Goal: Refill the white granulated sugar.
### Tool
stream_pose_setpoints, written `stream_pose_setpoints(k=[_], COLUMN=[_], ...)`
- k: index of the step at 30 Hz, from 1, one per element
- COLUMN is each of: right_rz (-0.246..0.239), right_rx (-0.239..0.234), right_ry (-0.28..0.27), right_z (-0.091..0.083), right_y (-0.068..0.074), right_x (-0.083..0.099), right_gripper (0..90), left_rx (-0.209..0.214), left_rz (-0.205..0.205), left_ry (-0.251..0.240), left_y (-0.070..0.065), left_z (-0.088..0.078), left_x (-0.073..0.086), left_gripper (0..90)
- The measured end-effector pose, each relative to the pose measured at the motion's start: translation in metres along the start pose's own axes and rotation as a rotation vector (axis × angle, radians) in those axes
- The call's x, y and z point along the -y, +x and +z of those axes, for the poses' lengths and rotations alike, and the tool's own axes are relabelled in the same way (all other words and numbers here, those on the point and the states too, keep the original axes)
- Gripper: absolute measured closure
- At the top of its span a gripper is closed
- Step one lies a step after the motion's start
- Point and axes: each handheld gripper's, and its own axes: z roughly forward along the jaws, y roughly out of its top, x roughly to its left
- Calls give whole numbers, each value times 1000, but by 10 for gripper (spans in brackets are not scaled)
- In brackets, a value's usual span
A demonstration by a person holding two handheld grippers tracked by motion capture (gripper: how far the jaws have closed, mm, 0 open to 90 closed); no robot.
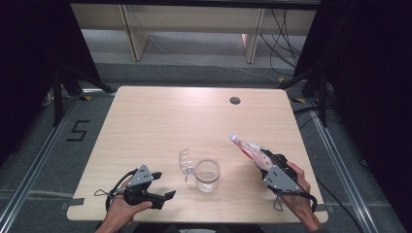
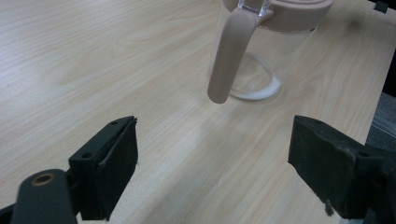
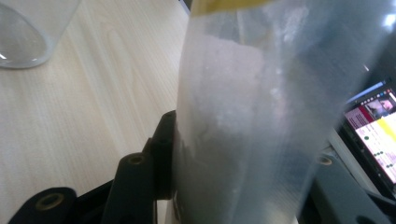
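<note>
Left gripper (image 1: 163,187): at rest low on the near-left of the surface (image 1: 160,116), jaws spread wide with nothing between, aimed at the glass jar (image 1: 207,175) just to its right. In the left gripper view, jar (image 2: 261,56) ahead and above the jaws, with a pink rim band and a pink strap (image 2: 229,56) hanging down its side. Clear lid (image 1: 186,162) flipped open to the jar's left, mouth uncovered. Jar near the front edge, centre. Right gripper (image 1: 265,162): clamped on a clear bottle (image 1: 248,149) of white granular material, seen close in the right gripper view (image 3: 243,121); bottle tilted, neck up and toward the jar, cap end short of the rim and well apart from it. Likely step: pouring into the jar. To do well: carry the bottle mouth over the jar opening before tipping further; tip slowly; keep the clamp firm on the bottle body; steady the jar with the left gripper if needed; avoid knocking the open lid.
</note>
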Motion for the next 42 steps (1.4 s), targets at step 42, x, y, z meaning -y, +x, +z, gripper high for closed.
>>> stream_pose_setpoints(k=[42], right_rz=[-786], right_rx=[49], right_ry=[126], right_z=[-16], right_y=[30], right_x=[-42], right_gripper=[574], left_rx=[-3], left_rz=[3], left_ry=[-14], left_y=[0], left_z=[0], left_x=[0], left_gripper=[154])
